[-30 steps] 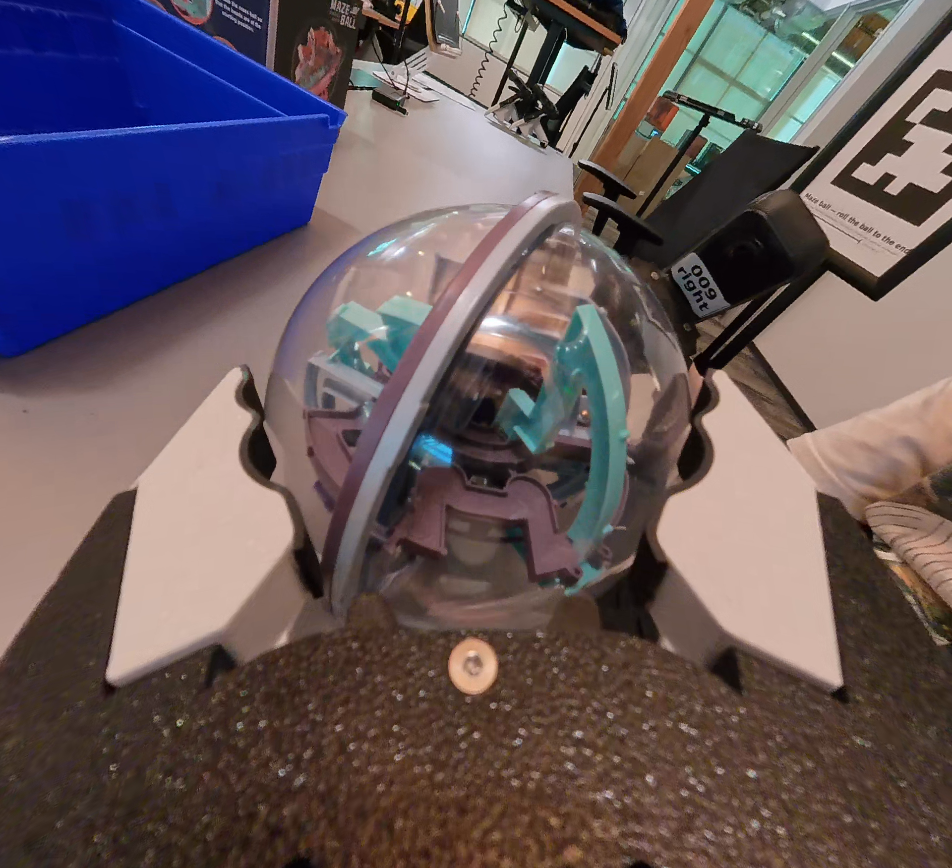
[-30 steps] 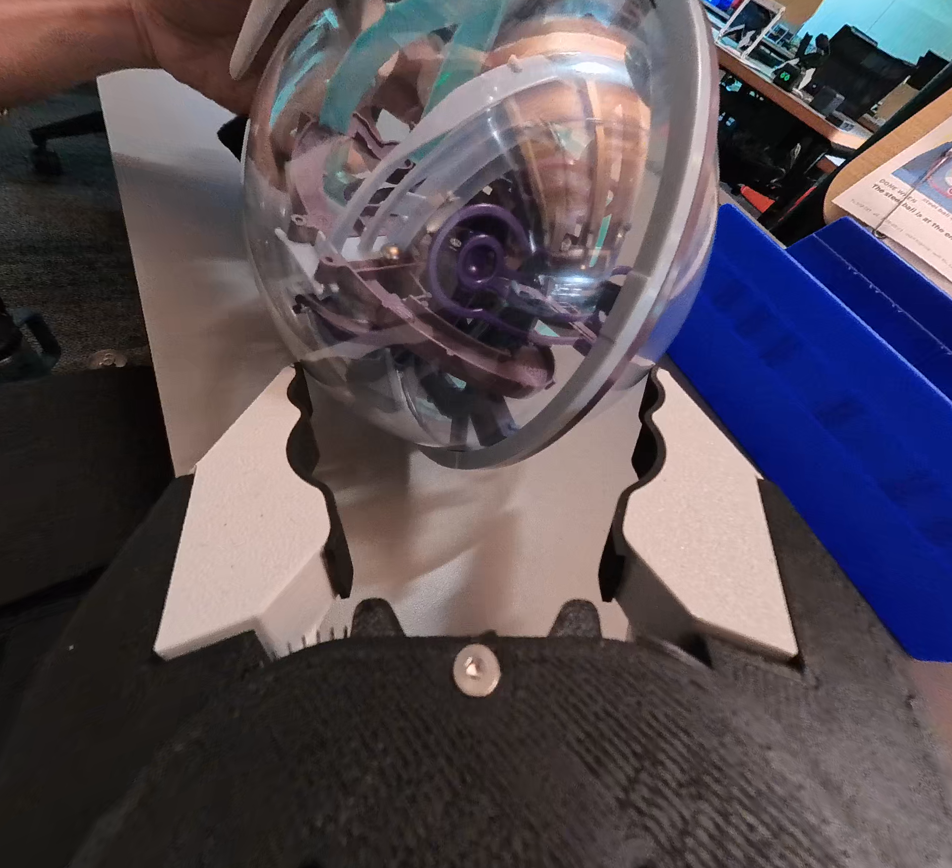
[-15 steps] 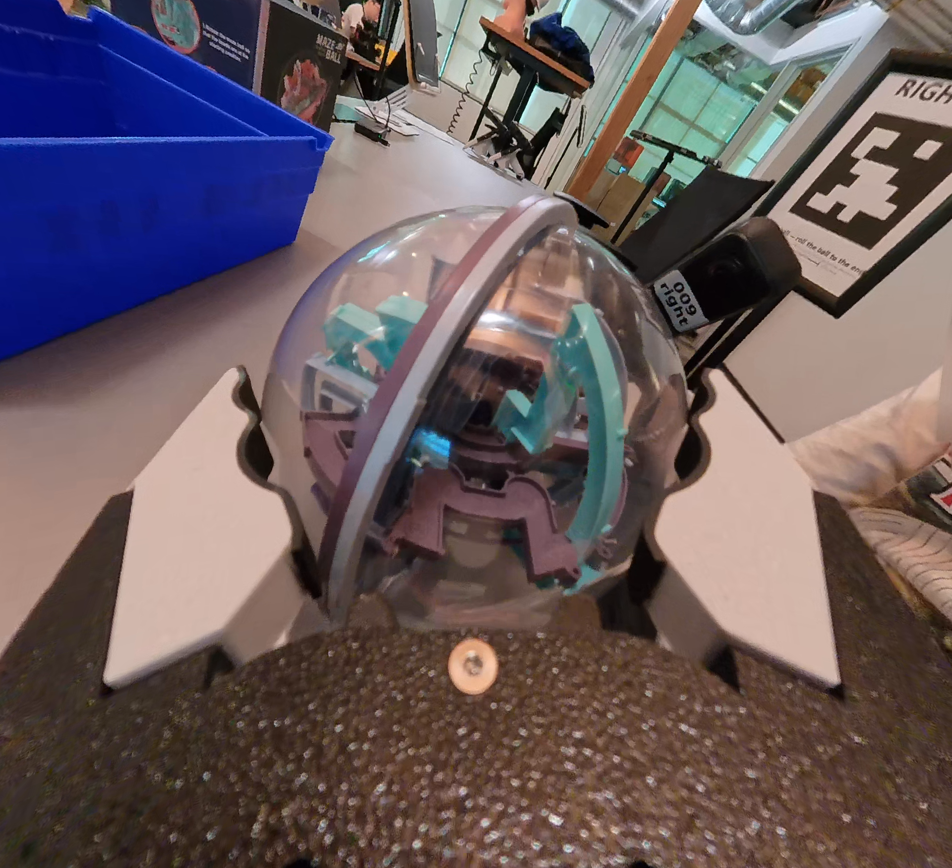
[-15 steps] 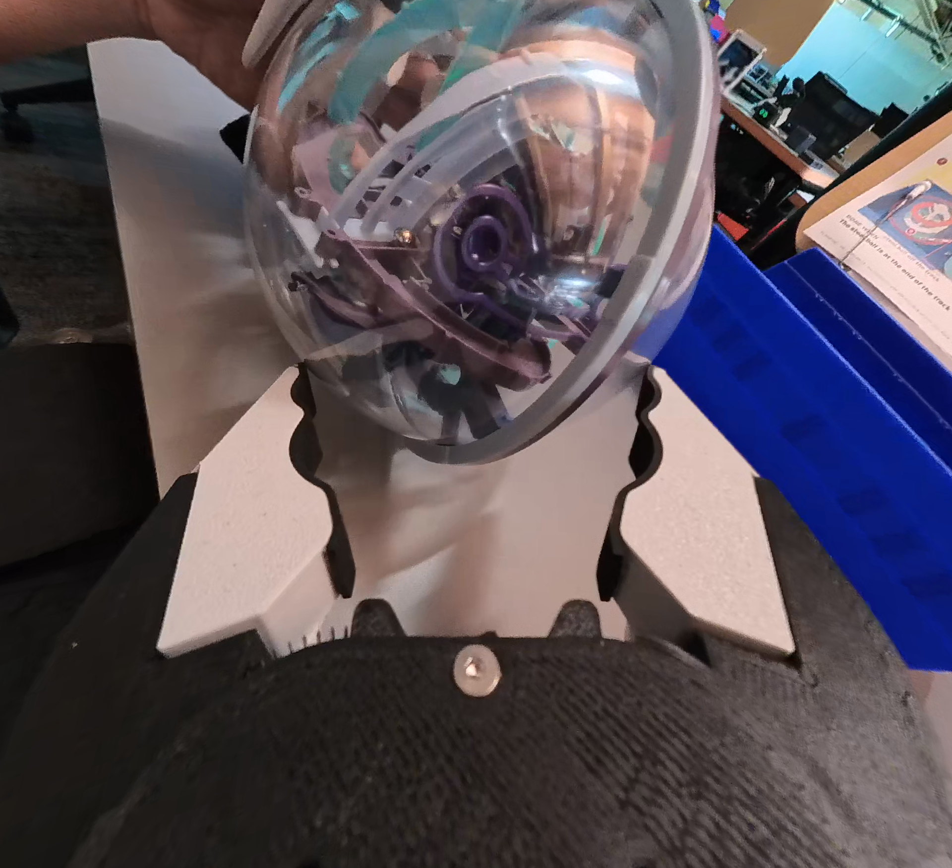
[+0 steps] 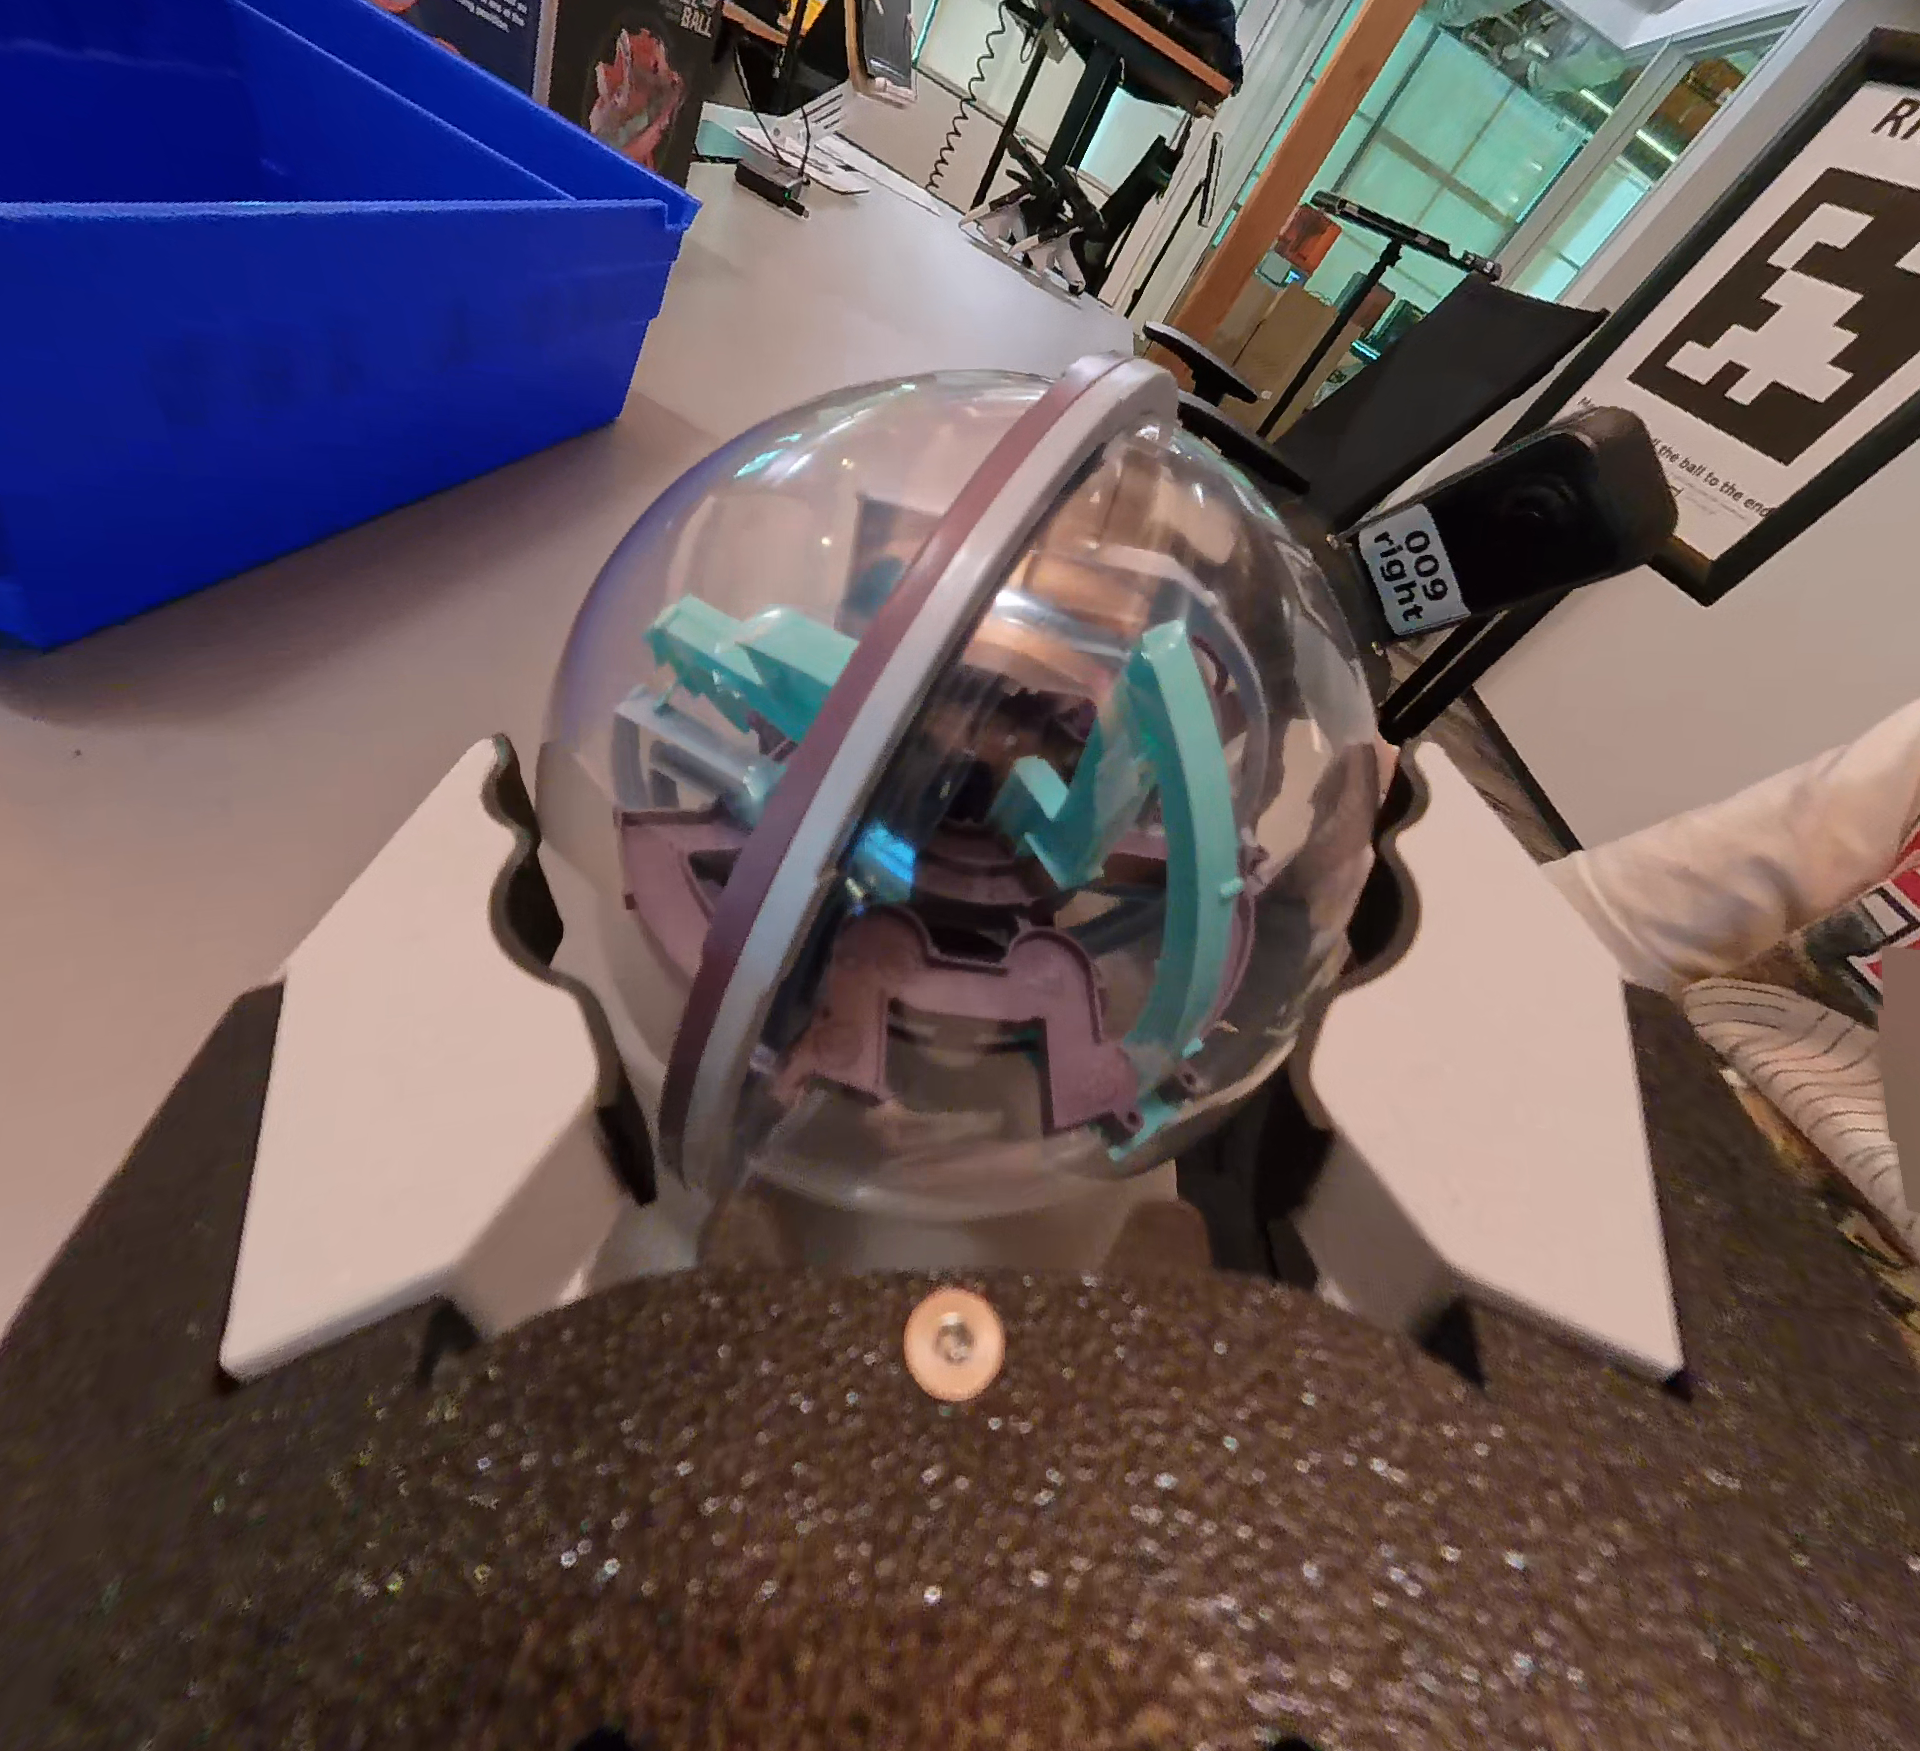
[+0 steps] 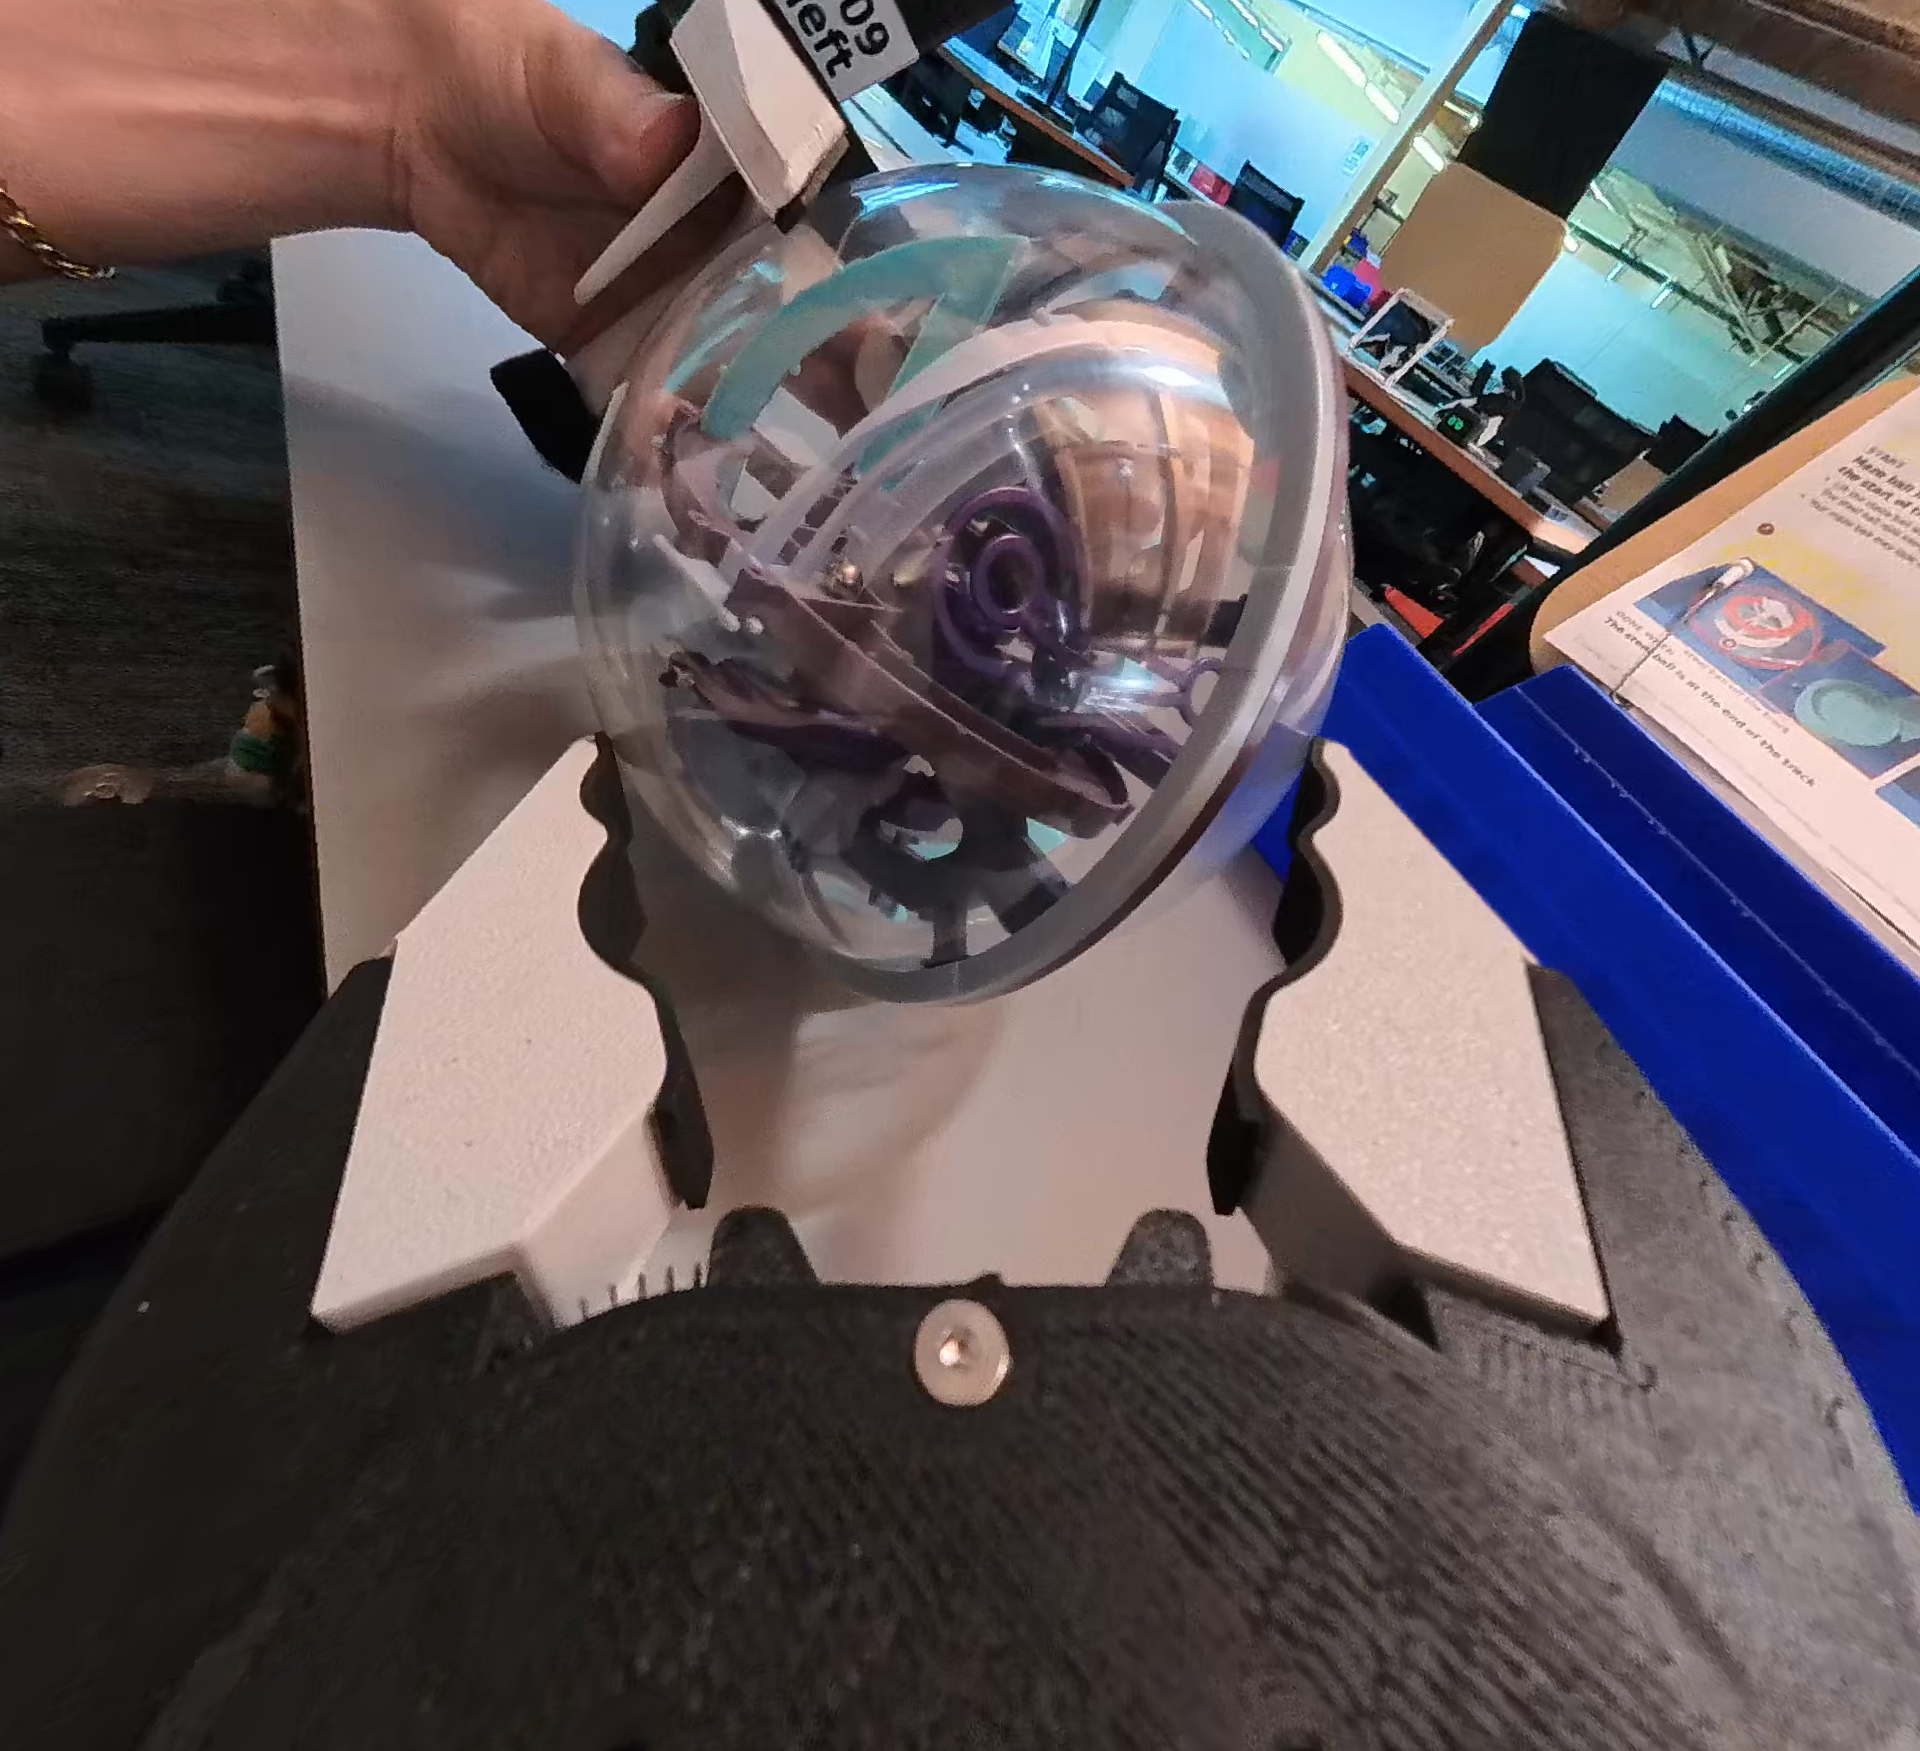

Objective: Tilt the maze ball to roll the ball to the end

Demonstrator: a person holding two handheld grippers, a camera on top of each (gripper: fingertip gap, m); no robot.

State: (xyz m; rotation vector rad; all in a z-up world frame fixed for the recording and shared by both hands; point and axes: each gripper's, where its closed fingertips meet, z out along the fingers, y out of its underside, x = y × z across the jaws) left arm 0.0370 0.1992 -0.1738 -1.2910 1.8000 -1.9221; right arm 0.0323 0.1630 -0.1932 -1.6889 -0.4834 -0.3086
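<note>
The maze ball (image 5: 956,797) is a clear sphere with a grey ring and teal and purple tracks inside. My left gripper (image 5: 951,761) is shut on it, with both white fingers pressed on its sides, a little above the grey table (image 5: 260,766). In the right wrist view the maze ball (image 6: 956,579) sits tilted between the tips of my right gripper (image 6: 956,761), which touch it on both sides. A small steel ball (image 6: 847,574) rests on a track beside the purple spiral. The left gripper (image 6: 769,101) shows at the ball's top, held by a hand (image 6: 468,143). The right gripper's body (image 5: 1507,527) shows behind the ball.
A blue bin (image 5: 312,330) stands at the left on the table, and it also shows in the right wrist view (image 6: 1558,870). A dark box (image 5: 623,39) stands behind it. A framed marker board (image 5: 1818,299) is at the right. An instruction sheet (image 6: 1787,641) lies by the bin.
Both grippers have tipped the maze ball together. In the right wrist view the ball sits lower and the left gripper has come into view above it. Both grasps have stayed closed.
</note>
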